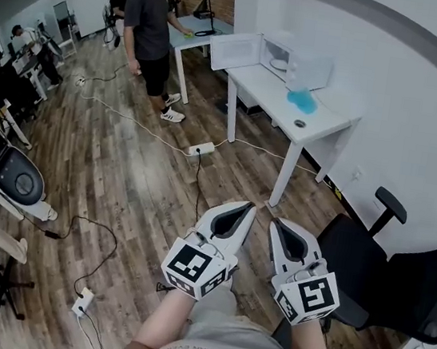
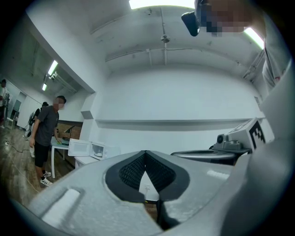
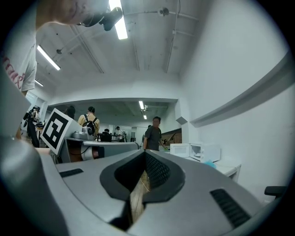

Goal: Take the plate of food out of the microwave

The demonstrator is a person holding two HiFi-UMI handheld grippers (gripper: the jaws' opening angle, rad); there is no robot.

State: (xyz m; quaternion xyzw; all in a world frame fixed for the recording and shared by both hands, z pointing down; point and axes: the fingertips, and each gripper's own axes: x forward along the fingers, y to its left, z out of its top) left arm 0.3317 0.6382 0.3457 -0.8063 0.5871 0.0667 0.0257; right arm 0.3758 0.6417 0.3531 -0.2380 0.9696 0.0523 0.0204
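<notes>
The white microwave [image 1: 293, 59] stands far off on a white table [image 1: 322, 128], its door [image 1: 236, 51] swung open to the left. A pale plate [image 1: 279, 64] shows inside; what lies on it is too small to tell. In the left gripper view the microwave [image 2: 99, 150] is small at the left, and in the right gripper view the same microwave [image 3: 205, 151] sits at the right. My left gripper [image 1: 250, 206] and right gripper [image 1: 274, 222] are held side by side close to my body, both shut with nothing in them, far from the table.
A blue cloth [image 1: 301, 101] and a small dark object [image 1: 300, 124] lie on the table. A person [image 1: 152, 27] stands beside the open door. Cables and a power strip [image 1: 201, 149] cross the wood floor. A black office chair [image 1: 383, 265] stands at my right.
</notes>
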